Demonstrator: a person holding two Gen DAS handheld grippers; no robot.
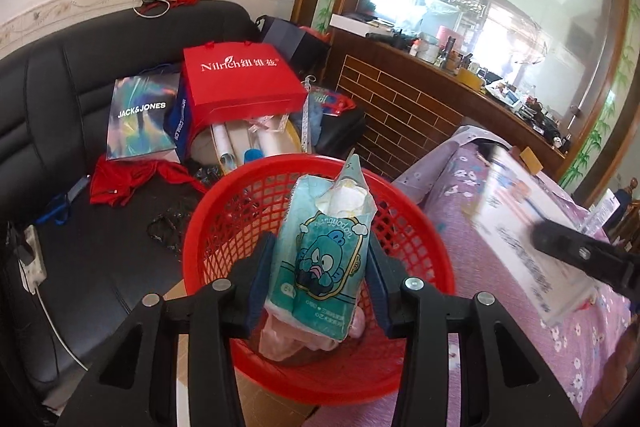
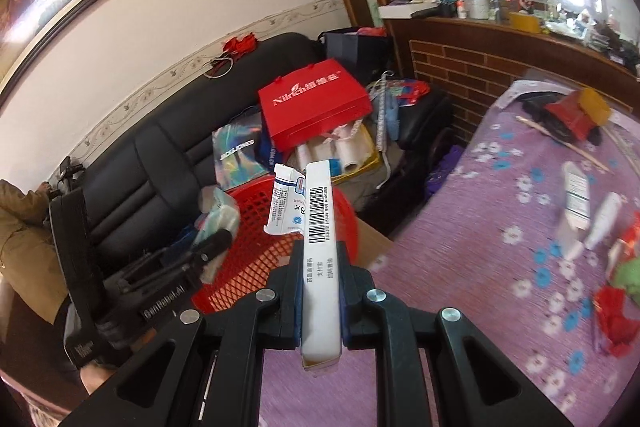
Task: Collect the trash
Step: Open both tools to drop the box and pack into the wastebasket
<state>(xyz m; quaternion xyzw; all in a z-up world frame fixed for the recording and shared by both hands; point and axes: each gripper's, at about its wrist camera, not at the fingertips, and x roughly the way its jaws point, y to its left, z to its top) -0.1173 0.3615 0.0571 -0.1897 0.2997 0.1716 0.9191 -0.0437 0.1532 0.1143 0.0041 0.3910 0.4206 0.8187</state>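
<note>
My left gripper point(image 1: 320, 267) is shut on a teal tissue pack point(image 1: 326, 247) with a cartoon print, held over the red mesh basket point(image 1: 420, 235). Pink crumpled trash point(image 1: 288, 343) lies in the basket. My right gripper point(image 2: 320, 267) is shut on a flat white medicine box point(image 2: 320, 251) with a barcode, its torn flap up, just right of the basket point(image 2: 256, 251). The left gripper with the tissue pack point(image 2: 218, 215) shows in the right wrist view, and the right gripper's box point(image 1: 532, 243) shows blurred in the left wrist view.
A purple flowered cloth point(image 2: 460, 267) covers the table, with white tubes point(image 2: 578, 199), red wrappers point(image 2: 612, 319) and a chopstick point(image 2: 560, 141) on it. A black sofa point(image 1: 80, 227) holds a red bag point(image 1: 244, 83) and other bags. A brick-faced counter point(image 1: 408, 107) stands behind.
</note>
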